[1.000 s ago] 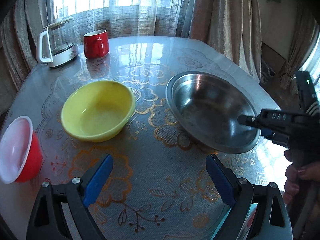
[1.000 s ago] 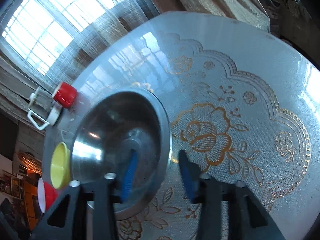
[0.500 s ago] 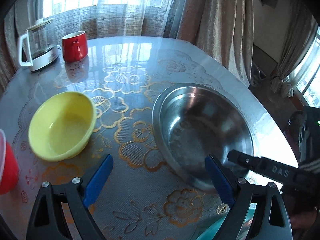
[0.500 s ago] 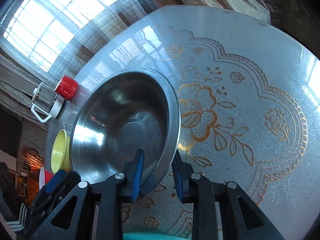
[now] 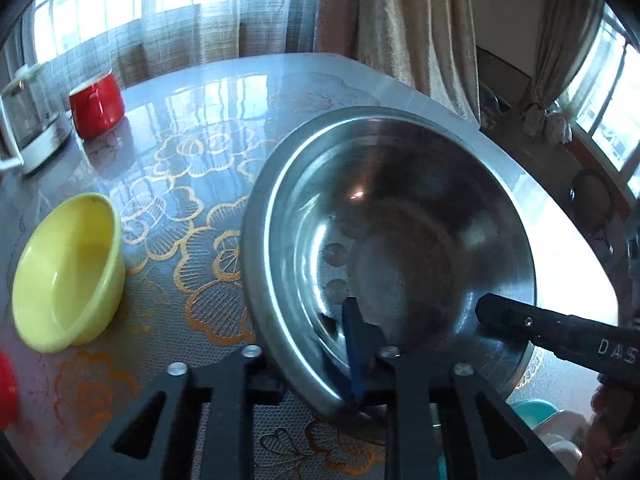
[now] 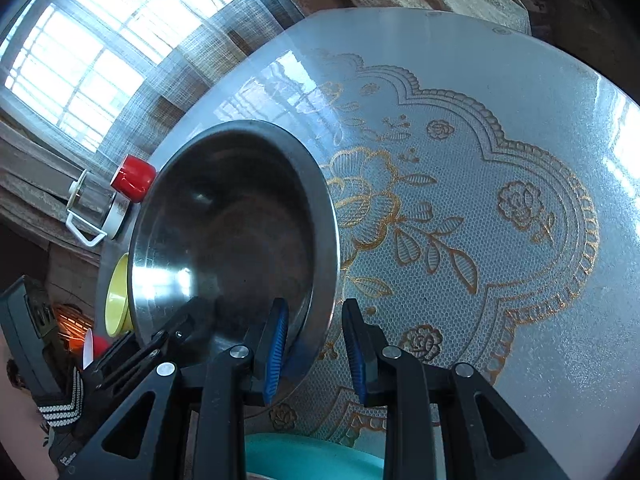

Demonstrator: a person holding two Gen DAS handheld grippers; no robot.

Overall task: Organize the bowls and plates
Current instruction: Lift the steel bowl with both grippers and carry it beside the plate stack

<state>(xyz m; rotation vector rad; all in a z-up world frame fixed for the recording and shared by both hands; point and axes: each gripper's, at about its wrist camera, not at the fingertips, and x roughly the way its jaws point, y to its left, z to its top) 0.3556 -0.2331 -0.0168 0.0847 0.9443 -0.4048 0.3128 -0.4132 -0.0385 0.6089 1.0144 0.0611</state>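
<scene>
Wide, shiny round steel basin [image 5: 400, 248] fills centre frame above the floral table [image 6: 500, 160], left gripper [image 5: 352, 364] just snapped tight onto its near rim, right gripper [image 6: 316, 352] pinching the rim's right side.

Steel bowl [image 5: 400, 240]: near rim hidden behind left claw [image 5: 348, 360] frame; outer blue pad out of sight under rim. Red bowl [image 5: 6, 384] cut by left edge, only a sliver. Glass kettle [image 5: 24, 120] cut at left edge too. Teal item [image 6: 312, 456] at frame bottom, mostly hidden, can't ID. Yellow bowl [image 6: 116, 300] in right wrist view mostly behind steel bowl. Right claw [image 6: 316, 356]: pad-to-rim contact unclear.
</scene>
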